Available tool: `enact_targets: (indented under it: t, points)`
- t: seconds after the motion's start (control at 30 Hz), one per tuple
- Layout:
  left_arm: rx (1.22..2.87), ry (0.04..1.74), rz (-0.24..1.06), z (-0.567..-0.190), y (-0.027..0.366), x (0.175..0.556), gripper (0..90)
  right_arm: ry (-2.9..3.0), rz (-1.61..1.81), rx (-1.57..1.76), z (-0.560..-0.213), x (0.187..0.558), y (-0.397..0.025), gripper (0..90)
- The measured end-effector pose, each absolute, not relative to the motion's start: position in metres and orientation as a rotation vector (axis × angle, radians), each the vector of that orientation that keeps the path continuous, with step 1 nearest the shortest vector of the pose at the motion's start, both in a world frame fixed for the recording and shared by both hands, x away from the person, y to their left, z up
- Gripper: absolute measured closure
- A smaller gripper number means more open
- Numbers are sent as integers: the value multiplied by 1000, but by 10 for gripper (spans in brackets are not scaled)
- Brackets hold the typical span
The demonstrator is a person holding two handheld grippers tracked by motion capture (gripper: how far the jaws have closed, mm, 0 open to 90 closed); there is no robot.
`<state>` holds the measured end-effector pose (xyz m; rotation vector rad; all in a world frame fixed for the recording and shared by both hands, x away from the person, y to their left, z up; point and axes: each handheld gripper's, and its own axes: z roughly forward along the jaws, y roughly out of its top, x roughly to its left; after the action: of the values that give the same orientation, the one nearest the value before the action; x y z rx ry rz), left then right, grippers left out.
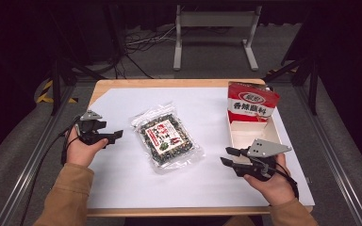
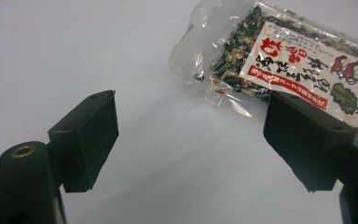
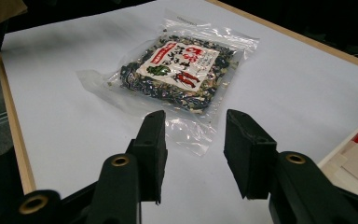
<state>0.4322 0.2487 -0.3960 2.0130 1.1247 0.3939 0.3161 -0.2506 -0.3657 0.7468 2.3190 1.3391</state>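
while both grippers rest on the white sheet (image 1: pixel 122 188), the clear snack packet (image 1: pixel 166 137) lies flat between them, untouched; left gripper (image 1: pixel 113 137) jaws wide apart, right gripper (image 1: pixel 228 156) jaws apart.

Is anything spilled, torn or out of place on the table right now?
Nothing stands out. The bag lies flat, sealed and skewed on the white sheet. The open box stands at the right edge. Both grippers are open and empty.
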Motion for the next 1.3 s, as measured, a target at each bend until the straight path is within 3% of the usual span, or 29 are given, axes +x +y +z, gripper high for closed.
enact_targets:
  t: [0.27,0.9,1.3]
  points:
    - [2020,1065,349,-398,242,444,220,2356,1362,790,-381,322,-247,612]
    - [1953,1206,303,-395,222,491,200,2411,1390,803,-393,317,-245,586]
    - [1941,1235,277,-416,214,508,270,2419,1446,749,-392,316,-242,562]
